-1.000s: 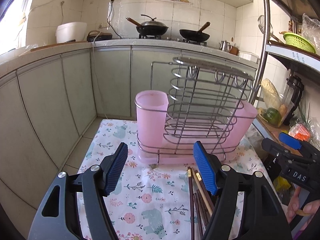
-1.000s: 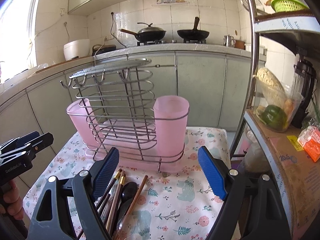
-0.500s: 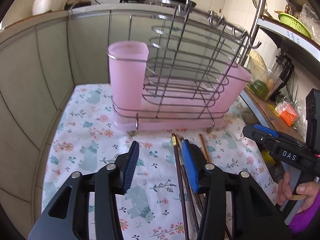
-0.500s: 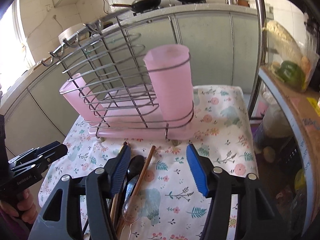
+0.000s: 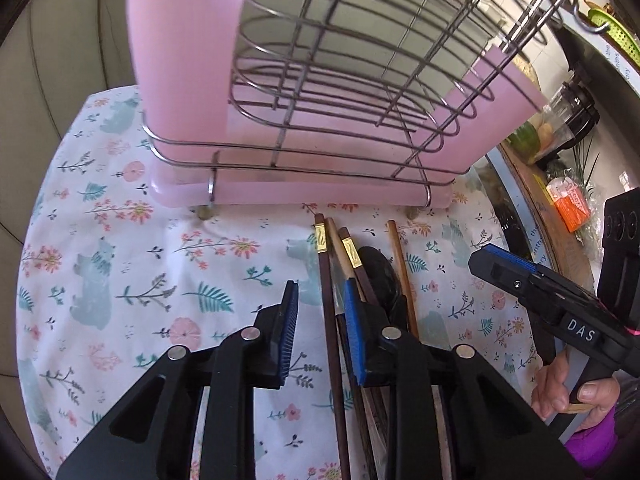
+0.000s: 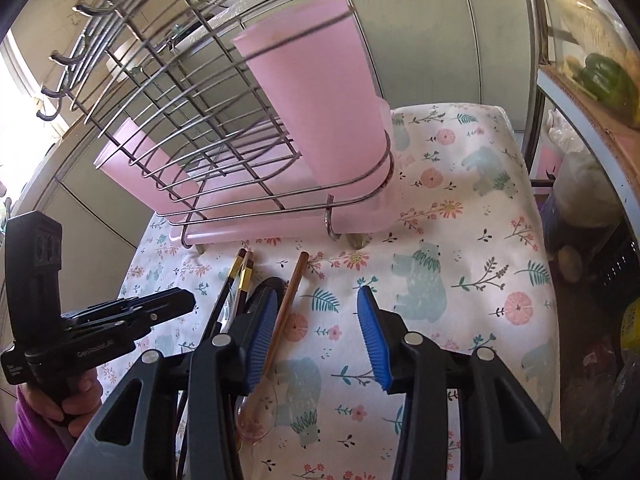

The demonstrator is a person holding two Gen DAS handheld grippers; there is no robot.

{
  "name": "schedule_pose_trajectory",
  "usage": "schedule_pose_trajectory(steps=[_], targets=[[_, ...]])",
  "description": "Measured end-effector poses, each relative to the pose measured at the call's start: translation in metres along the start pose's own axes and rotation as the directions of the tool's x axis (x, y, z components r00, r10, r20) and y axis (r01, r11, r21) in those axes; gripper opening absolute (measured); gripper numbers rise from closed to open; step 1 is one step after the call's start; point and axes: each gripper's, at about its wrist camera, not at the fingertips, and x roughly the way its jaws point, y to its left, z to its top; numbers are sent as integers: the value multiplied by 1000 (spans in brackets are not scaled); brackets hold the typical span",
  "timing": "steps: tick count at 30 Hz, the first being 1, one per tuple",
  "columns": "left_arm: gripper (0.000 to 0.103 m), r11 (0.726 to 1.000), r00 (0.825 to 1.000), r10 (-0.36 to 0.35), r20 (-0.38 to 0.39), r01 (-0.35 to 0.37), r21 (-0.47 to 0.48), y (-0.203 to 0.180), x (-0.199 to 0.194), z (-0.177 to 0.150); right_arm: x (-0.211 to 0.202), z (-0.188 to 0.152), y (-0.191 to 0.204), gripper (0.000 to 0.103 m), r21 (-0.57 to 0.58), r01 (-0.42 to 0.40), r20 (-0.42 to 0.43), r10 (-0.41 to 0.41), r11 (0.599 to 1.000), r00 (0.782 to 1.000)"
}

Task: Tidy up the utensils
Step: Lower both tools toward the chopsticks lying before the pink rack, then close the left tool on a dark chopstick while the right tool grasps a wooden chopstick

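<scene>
A wire rack with pink plastic cups (image 5: 188, 60) (image 6: 320, 92) stands on a floral cloth (image 5: 120, 280). Before it lie dark chopsticks (image 5: 327, 292) (image 6: 236, 276), a black spoon (image 5: 380, 272) and a wooden-handled clear spoon (image 6: 286, 308). My left gripper (image 5: 320, 316) is open, low over the cloth, with one dark chopstick between its fingers. My right gripper (image 6: 320, 332) is open, its left finger (image 6: 262, 332) beside the wooden handle. Each gripper also shows in the other's view, the right one (image 5: 500, 264) and the left one (image 6: 168, 304).
Grey cabinet doors (image 6: 420, 32) stand behind the table. A shelf unit on the right holds a green pepper (image 6: 608, 76), jars and an orange packet (image 5: 568, 204). The cloth's right edge (image 6: 536, 208) drops beside the shelf.
Both grippers have dropped and moved forward toward the utensils. Both have narrowed their opening. The left one now straddles a dark chopstick.
</scene>
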Motion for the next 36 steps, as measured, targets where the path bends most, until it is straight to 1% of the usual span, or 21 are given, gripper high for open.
schedule_pose_trajectory(steps=[4, 8, 9, 10, 13, 17, 22, 28, 31, 34, 36], targets=[[23, 1000, 999, 12, -32, -11, 9, -2, 17, 4, 6, 0, -5, 42, 7, -11, -16, 11, 1000, 1000], [22, 1000, 998, 4, -62, -4, 2, -3, 29, 5, 12, 0, -6, 42, 8, -24, -29, 24, 1000, 999], [18, 1000, 998, 2, -68, -2, 1, -4, 32, 6, 13, 0, -6, 41, 9, -27, -33, 28, 1000, 999], [10, 1000, 997, 0, -74, 0, 0, -4, 36, 6, 14, 1, -7, 41, 9, -30, -36, 30, 1000, 999], [7, 1000, 997, -18, -74, 17, -22, -4, 40, 5, 15, 0, -6, 40, 9, -40, -48, 40, 999, 998], [5, 999, 999, -12, -43, 10, -52, 1, 34, 4, 18, 0, -3, 40, 3, -44, -57, 44, 999, 997], [5, 996, 1000, 2, -18, -3, -94, 19, 17, 2, 23, 0, 1, 40, 12, -66, -77, 67, 998, 995], [5, 989, 1000, 0, -30, -4, -146, 45, 3, -4, 36, 1, 5, 39, 55, -104, -116, 110, 993, 987], [5, 987, 999, 3, -45, -10, -161, 56, 1, -5, 40, 1, 7, 39, 50, -101, -123, 107, 994, 987], [5, 988, 998, 21, -57, -30, -154, 62, 2, -5, 45, 2, 11, 39, 46, -99, -131, 104, 994, 986], [5, 988, 998, 21, -63, -30, -148, 64, 3, -3, 49, 3, 12, 39, 46, -96, -138, 102, 994, 985]])
